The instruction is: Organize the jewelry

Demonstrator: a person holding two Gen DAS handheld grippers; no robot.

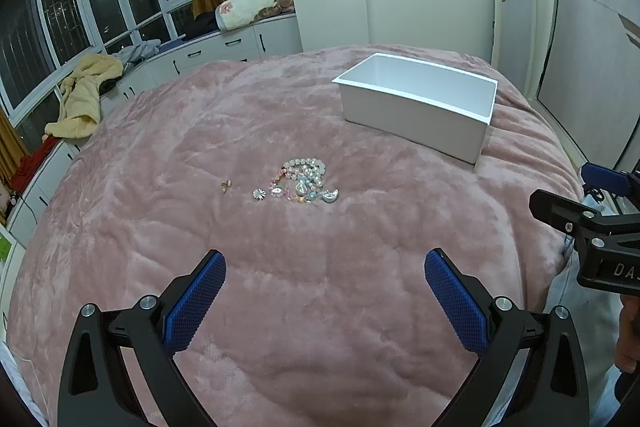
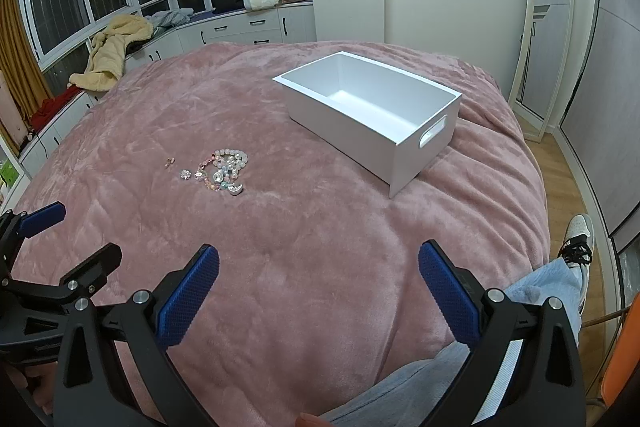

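**Claws open above bed, jewelry ahead**

Status from my remote station: the left claw (image 1: pixel 325 287) is spread wide, its blue pads (image 1: pixel 196 303) well apart, and it has hold of nothing. The right claw (image 2: pixel 319 287) is likewise spread wide and carries nothing. Both hang over the pink blanket (image 1: pixel 280 307) of the bed.

Jewelry location: I see the bead pile (image 1: pixel 302 181) lying on the blanket ahead of the left claw, roughly in line with the gap between its fingers. A silver flower-shaped piece (image 1: pixel 259 193) lies just to the left of the pile, and a small gold piece (image 1: pixel 226 185) lies farther left, apart from both. From the right claw, the same pile (image 2: pixel 226 173) sits ahead and to the left.

Container location: I see the white box (image 1: pixel 416 107) standing upright on the blanket, beyond the pile and to the right of the left claw's line. Its interior (image 2: pixel 360 99) shows bare in the right wrist view, with a handle slot (image 2: pixel 432 133) in the near end wall.
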